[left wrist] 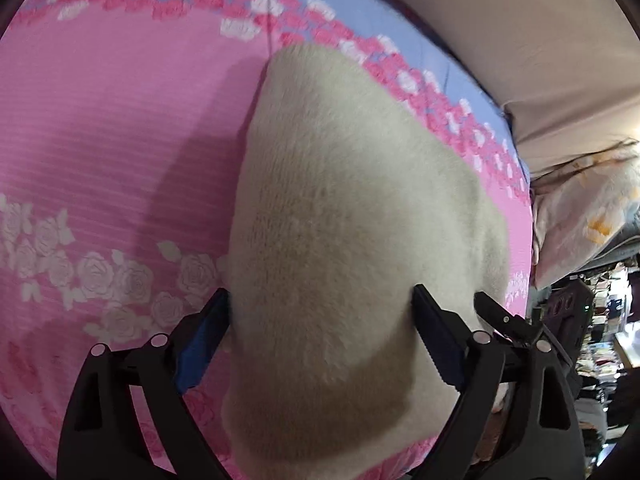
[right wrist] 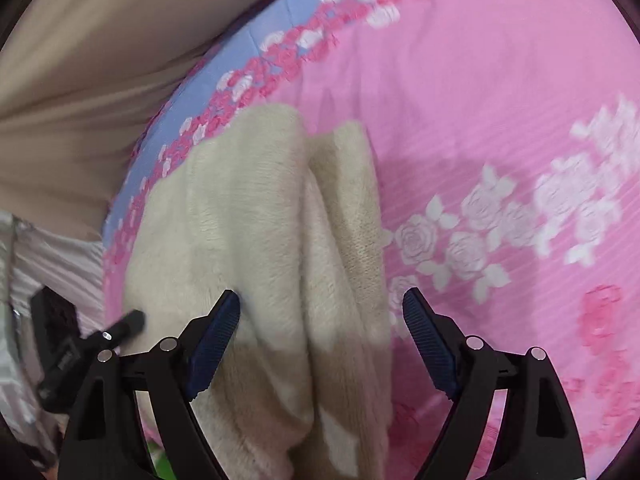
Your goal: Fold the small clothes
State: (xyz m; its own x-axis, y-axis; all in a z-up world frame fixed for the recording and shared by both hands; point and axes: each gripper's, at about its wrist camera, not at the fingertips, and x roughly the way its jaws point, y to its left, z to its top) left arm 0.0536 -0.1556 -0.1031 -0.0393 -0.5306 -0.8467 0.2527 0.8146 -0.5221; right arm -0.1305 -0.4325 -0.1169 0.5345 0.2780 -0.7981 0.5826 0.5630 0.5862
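Jaws of both grippers are spread wide, astride the cream fleece garment (left wrist: 340, 208), whose long axis runs straight ahead on the bed (left wrist: 100, 120).

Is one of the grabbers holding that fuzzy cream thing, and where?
Cannot tell. Both the left gripper and right gripper are spread wide around the fuzzy cream garment, near its closest bunched part, with no clear pinch.

Your cream fleece garment (left wrist: 340, 240) fills the centre and lower middle of the left wrist frame, bunched into a rounded mound. In the right wrist frame it (right wrist: 256, 272) sits centre-left, gathered into two long upright folds with a crease between.
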